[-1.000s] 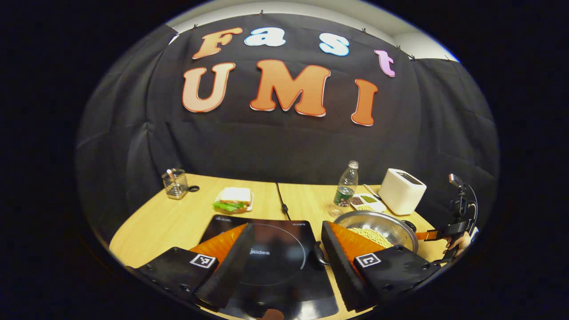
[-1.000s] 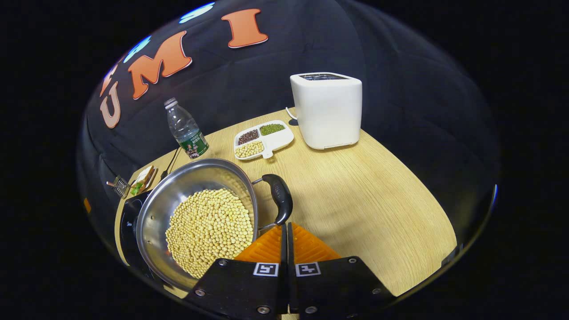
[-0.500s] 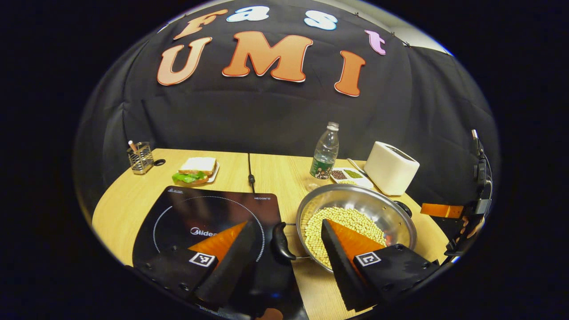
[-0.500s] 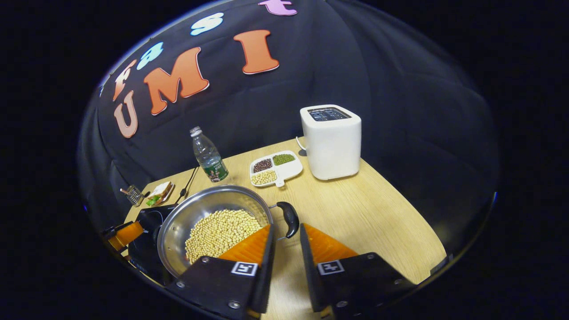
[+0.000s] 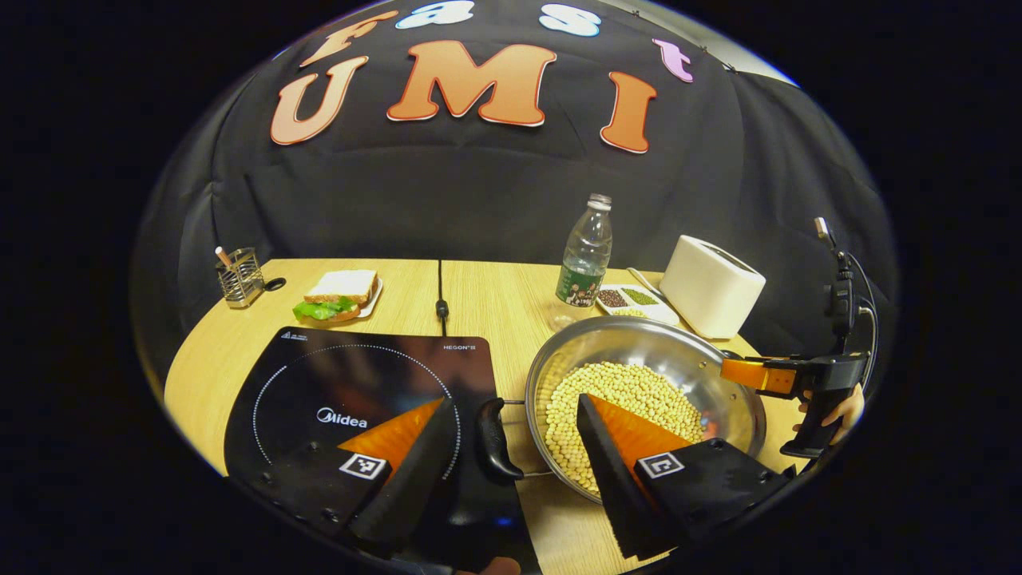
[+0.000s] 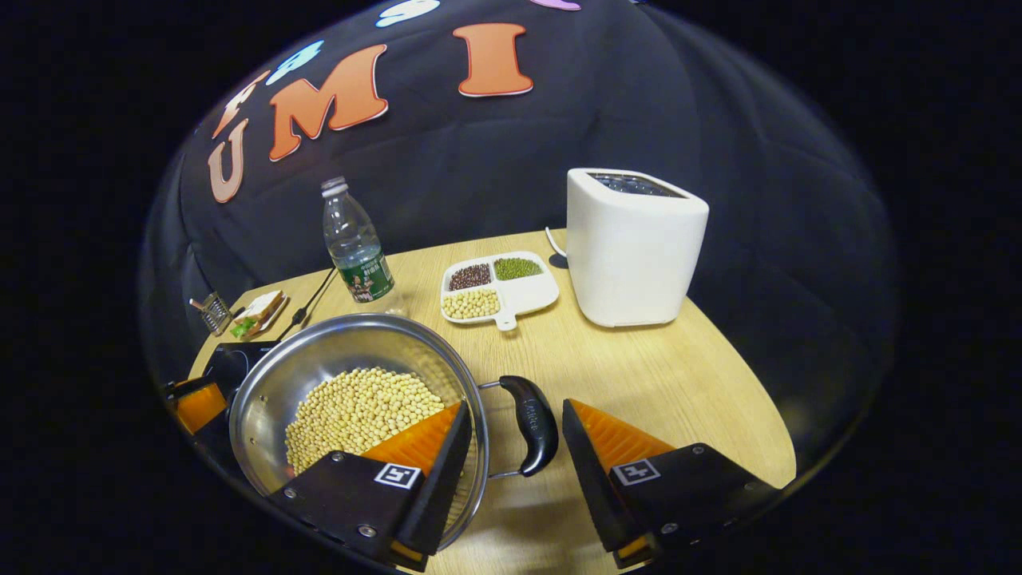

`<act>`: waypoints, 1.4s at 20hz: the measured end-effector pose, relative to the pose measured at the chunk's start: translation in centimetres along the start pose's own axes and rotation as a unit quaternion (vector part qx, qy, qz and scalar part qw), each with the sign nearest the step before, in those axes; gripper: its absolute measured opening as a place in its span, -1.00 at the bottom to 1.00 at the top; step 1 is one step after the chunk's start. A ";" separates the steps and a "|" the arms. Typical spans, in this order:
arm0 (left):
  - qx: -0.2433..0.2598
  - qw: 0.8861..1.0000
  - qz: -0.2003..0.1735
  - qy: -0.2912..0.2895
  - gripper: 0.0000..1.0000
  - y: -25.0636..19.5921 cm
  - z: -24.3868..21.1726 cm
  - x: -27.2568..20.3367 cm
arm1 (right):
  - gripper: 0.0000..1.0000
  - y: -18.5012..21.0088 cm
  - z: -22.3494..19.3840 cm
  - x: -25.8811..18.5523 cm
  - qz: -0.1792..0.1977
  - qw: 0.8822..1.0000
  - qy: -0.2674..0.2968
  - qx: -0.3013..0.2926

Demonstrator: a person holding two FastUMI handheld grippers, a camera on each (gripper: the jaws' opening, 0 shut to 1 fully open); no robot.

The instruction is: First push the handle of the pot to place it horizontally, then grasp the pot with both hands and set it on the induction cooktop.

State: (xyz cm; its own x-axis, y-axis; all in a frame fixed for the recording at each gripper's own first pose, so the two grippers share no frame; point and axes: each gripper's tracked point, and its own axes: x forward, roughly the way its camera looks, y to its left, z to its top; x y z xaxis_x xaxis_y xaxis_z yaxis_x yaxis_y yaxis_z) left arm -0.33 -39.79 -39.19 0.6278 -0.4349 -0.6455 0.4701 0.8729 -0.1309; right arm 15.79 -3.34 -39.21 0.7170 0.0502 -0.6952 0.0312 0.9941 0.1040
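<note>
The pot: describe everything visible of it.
The pot is a wide, shiny steel bowl, upright on the wooden table just right of the induction cooktop, part-filled with soybeans. A black loop handle on wire brackets sits at each side. Each open gripper straddles one handle, left gripper, right gripper; contact is unclear.

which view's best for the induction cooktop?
Left gripper view: the induction cooktop shows nearly whole, ring marking included, with the left tool over its near edge. Right gripper view catches just a dark corner behind the pot.
</note>
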 end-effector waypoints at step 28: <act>-0.117 0.989 -0.031 0.085 0.11 -4.7 -3.4 5.1 | -0.02 -4.9 -2.2 -2.2 -0.021 0.997 0.004 0.073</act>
State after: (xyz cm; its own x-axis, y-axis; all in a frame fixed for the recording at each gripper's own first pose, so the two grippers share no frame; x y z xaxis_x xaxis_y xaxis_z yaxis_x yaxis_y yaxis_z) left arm -1.45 -45.38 -44.39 0.4792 -0.4624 -0.7460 0.3355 0.8819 -0.3311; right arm 12.56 -8.10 -39.77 0.7078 0.0108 -0.7063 0.1618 0.9708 0.1770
